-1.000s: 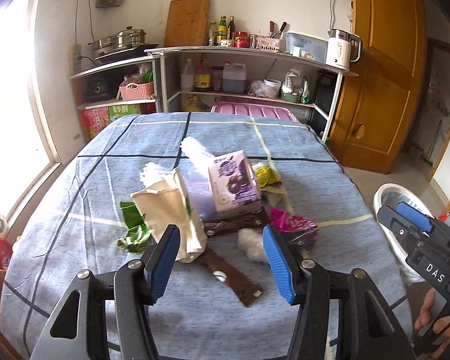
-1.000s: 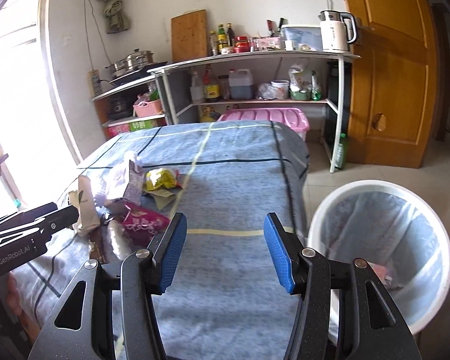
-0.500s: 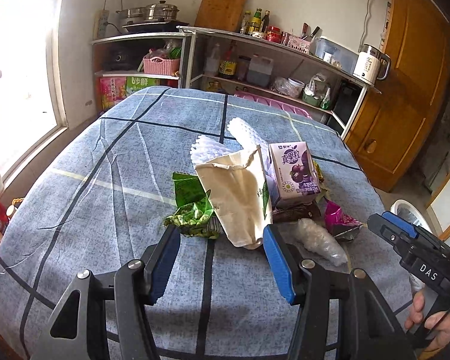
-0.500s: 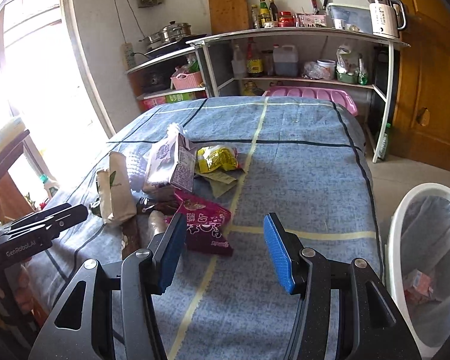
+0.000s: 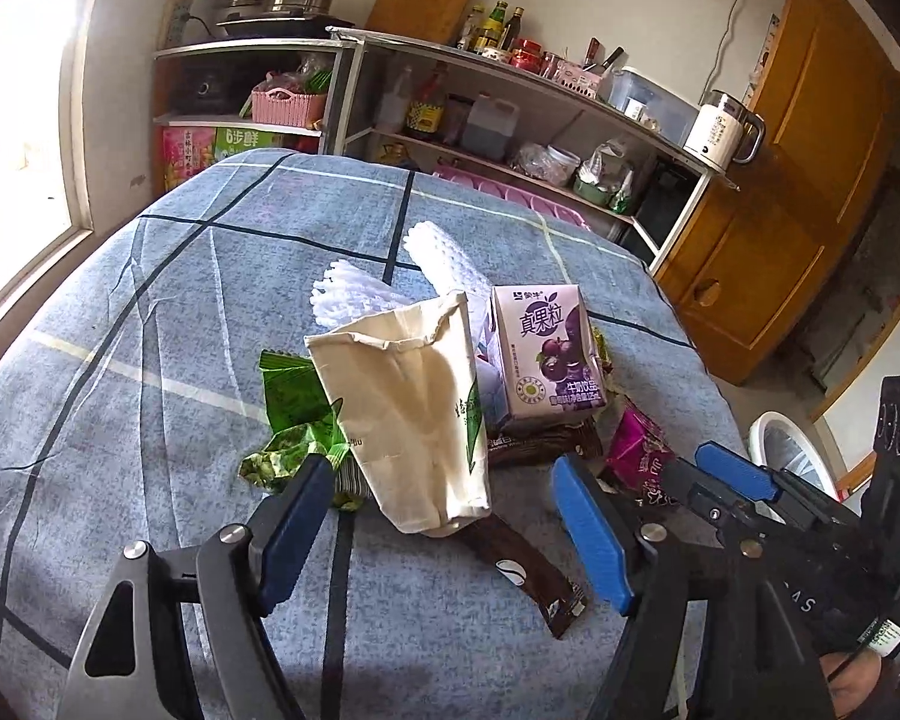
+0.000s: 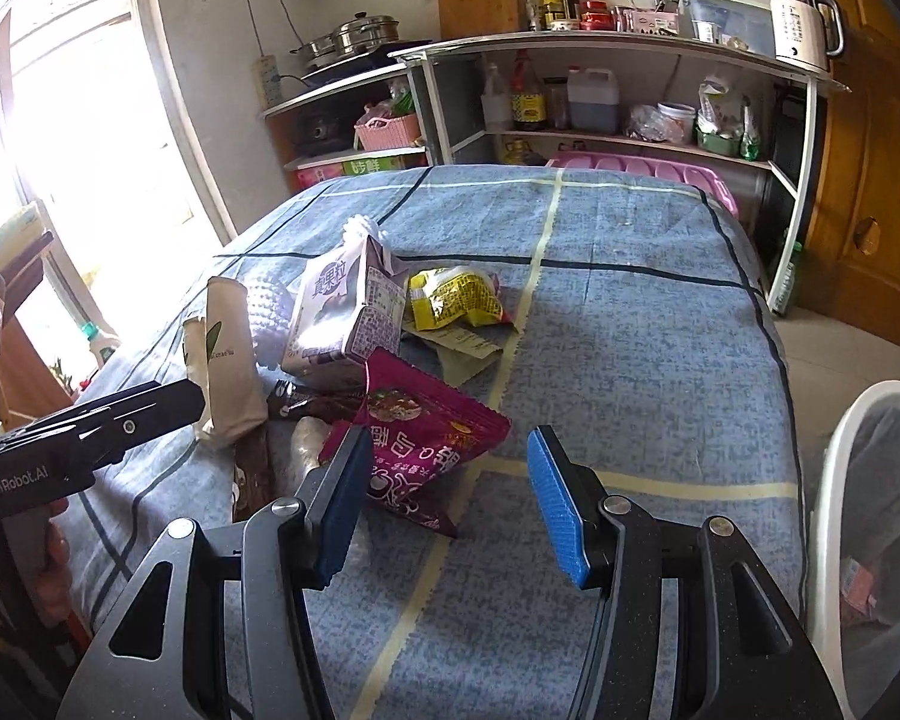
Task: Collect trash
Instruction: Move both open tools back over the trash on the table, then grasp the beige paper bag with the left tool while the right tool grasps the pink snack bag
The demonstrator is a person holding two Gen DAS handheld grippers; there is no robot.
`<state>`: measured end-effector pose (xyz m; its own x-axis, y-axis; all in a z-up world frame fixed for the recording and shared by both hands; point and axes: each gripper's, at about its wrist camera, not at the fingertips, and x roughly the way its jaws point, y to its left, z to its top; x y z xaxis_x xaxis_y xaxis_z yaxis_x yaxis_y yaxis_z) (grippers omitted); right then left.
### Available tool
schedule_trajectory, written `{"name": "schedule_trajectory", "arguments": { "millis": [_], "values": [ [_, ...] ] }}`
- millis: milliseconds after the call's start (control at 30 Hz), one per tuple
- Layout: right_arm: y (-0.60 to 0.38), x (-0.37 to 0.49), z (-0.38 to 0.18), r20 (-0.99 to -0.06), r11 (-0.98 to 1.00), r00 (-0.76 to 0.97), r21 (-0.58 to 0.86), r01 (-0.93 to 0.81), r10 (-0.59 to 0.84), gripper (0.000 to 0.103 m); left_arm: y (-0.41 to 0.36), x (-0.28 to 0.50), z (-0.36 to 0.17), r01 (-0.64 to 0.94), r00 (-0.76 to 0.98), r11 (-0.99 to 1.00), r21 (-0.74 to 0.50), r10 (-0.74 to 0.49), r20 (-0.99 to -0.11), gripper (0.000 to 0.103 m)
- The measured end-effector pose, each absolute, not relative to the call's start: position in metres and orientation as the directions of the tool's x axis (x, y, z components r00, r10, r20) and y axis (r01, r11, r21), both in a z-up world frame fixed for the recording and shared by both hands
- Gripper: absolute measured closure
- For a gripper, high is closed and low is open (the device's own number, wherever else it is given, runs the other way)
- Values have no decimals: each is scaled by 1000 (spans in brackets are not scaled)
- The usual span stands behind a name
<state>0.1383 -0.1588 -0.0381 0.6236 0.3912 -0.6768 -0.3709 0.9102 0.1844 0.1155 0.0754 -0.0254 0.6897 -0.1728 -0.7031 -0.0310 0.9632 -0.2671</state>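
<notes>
Item: trash heap on the table [image 5: 120, 312], which is draped in a blue check cloth.

Left hand-held gripper [image 5: 444, 516]: empty, set wide, its jaws having just been opening. The base of the cream paper bag [image 5: 414, 408] lies between the blue pads without touching them. Green wrapper [image 5: 294, 420] at 9 o'clock of the bag; purple drink carton [image 5: 549, 351] standing at 2 o'clock; brown wrapper strip [image 5: 528, 570] running out from under the bag toward 5 o'clock; white foam netting [image 5: 360, 300] behind.

Right hand-held gripper [image 6: 447, 495]: empty, jaws about half spread. The magenta snack packet [image 6: 426, 444] sits just ahead, its near corner by the left pad. Yellow wrapper [image 6: 456, 294] further off at 12 o'clock.

Handling note, as judgement: the bag is soft and open-mouthed, so close low across its folded base rather than its mouth, and keep the pad clear of the green wrapper. The packet lies flat and slick; come in at its raised edge.

Destination: white bin [image 6: 870, 510] on the floor at 3 o'clock of the right gripper, lined, with some rubbish already inside.

Room: kitchen shelving [image 6: 600, 48] behind the table with bottles, pots, kettle [image 6: 801, 18] and cutting board; bright window at 9 o'clock; wooden door at 3 o'clock.
</notes>
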Motion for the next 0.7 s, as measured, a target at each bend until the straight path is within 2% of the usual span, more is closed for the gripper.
{"name": "schedule_trajectory", "arguments": {
  "millis": [233, 433, 600, 633, 667, 700],
  "values": [
    [-152, 145, -40, -686, 904, 610, 176, -389, 396, 49, 72, 130, -32, -74, 671, 968, -238, -128, -730, 28],
    [-144, 150, -46, -706, 898, 580, 189, -397, 406, 49, 78, 137, -37, -105, 660, 965, -241, -114, -742, 40],
    [-147, 157, -51, -715, 889, 545, 255, -379, 438, 49, 83, 140, -39, -106, 662, 963, -247, -117, -741, 48],
    [-147, 158, -53, -716, 887, 539, 265, -378, 443, 49, 83, 139, -39, -112, 658, 962, -249, -115, -745, 53],
    [-148, 158, -53, -715, 884, 534, 276, -377, 451, 49, 83, 139, -38, -113, 660, 963, -246, -112, -743, 53],
    [-148, 157, -54, -714, 880, 529, 288, -377, 459, 55, 83, 138, -38, -110, 663, 963, -245, -113, -740, 53]
  ]
}}
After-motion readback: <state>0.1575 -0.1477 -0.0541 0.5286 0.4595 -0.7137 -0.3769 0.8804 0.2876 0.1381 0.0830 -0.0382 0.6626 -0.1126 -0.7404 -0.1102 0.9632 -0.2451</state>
